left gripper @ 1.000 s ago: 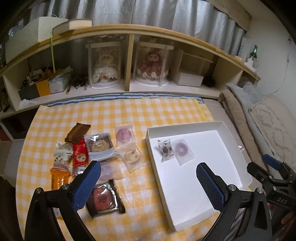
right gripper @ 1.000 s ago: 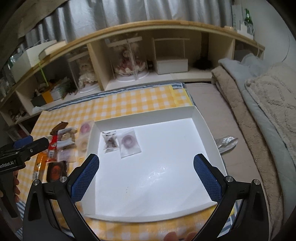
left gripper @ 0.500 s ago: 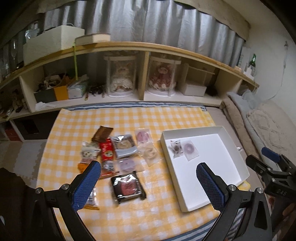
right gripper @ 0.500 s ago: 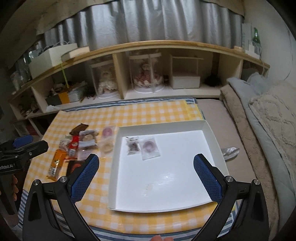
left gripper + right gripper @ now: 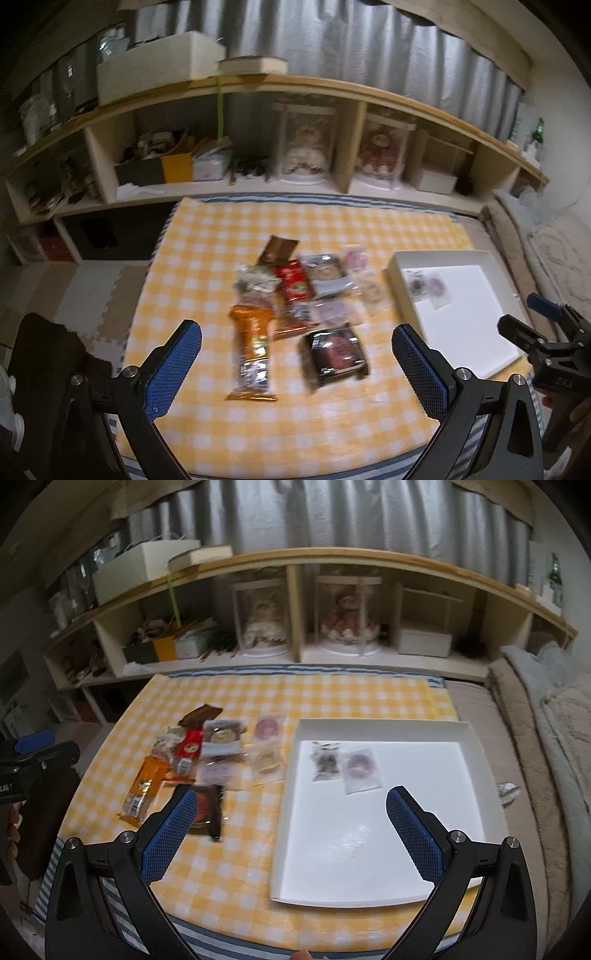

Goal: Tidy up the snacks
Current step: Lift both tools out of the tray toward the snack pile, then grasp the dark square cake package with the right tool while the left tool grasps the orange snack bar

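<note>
**K:** While both sets of jaws stand wide apart with nothing between them, the main risk is a bad pick. The left gripper (image 5: 295, 363) hangs above the near edge of the table (image 5: 207, 258), over the snack pile (image 5: 295, 291), and those packets overlap.

**M:** Which ones?

**K:** The orange bar (image 5: 253, 350) runs toward the near edge and its far end touches the red packet (image 5: 293, 291). Clear sachets lie just beside the dark square packet (image 5: 334, 354). Closing on one could drag or lift a neighbour — slippery film, thin edges.

**M:** Tray?

**K:** The white tray (image 5: 288, 812) sits at the table's right side, its near-right corner close to the near edge, maybe overhanging, can't tell. Two sachets (image 5: 345, 766) lie in its far-left corner; the rest is bare. A shove from the right gripper (image 5: 301, 830) on that low wall could slide it toward the bed side.

**M:** Room to move?

**K:** Plenty. The far half of the table is bare cloth up to the shelf (image 5: 295, 664). A bare strip runs along the near edge in front of the pile, and there's a narrow gap between pile and tray's left wall. The grippers are well apart — collision is only likely if both cross that gap together.

**M:** Blur?

**K:** Both views are smeared, so packet edges are hard to judge.
</note>
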